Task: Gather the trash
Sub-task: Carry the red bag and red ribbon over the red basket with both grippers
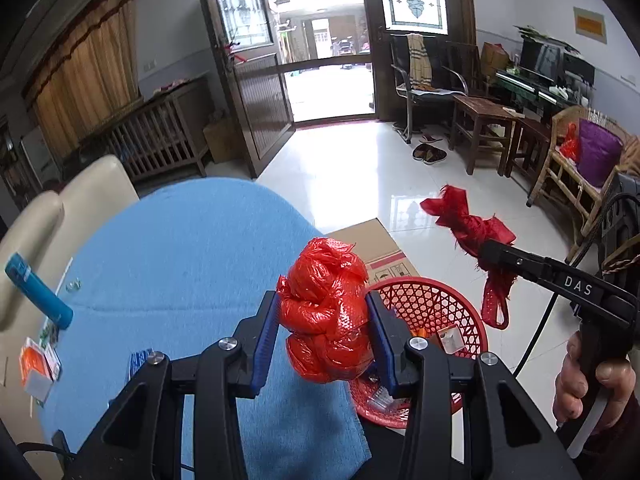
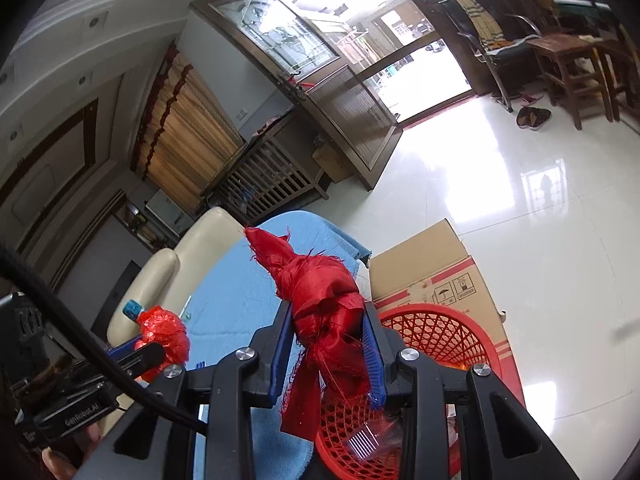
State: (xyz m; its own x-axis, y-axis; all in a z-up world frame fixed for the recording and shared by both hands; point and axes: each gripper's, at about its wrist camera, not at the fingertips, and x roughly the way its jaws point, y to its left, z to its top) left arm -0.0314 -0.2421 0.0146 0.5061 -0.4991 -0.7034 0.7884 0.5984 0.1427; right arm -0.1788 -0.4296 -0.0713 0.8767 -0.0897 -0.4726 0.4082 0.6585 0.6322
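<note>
My left gripper (image 1: 326, 332) is shut on a crumpled red plastic bag (image 1: 326, 312), held above the right edge of the blue-covered table (image 1: 180, 260), beside the red mesh basket (image 1: 432, 312). It also shows in the right wrist view (image 2: 166, 334). My right gripper (image 2: 328, 356) is shut on a knotted red satin cloth (image 2: 324, 300), held over the left rim of the basket (image 2: 440, 332). In the left wrist view the right gripper (image 1: 486, 254) holds the cloth (image 1: 468, 220) in the air, above and right of the basket. The basket holds some clear and white wrappers.
A blue lighter (image 1: 38, 292) and small packets (image 1: 38, 364) lie at the table's left edge. A cardboard box (image 1: 376, 248) stands behind the basket. A cream sofa (image 1: 80, 192) is beyond the table. Chairs (image 1: 484, 120) line the right wall on the shiny tiled floor.
</note>
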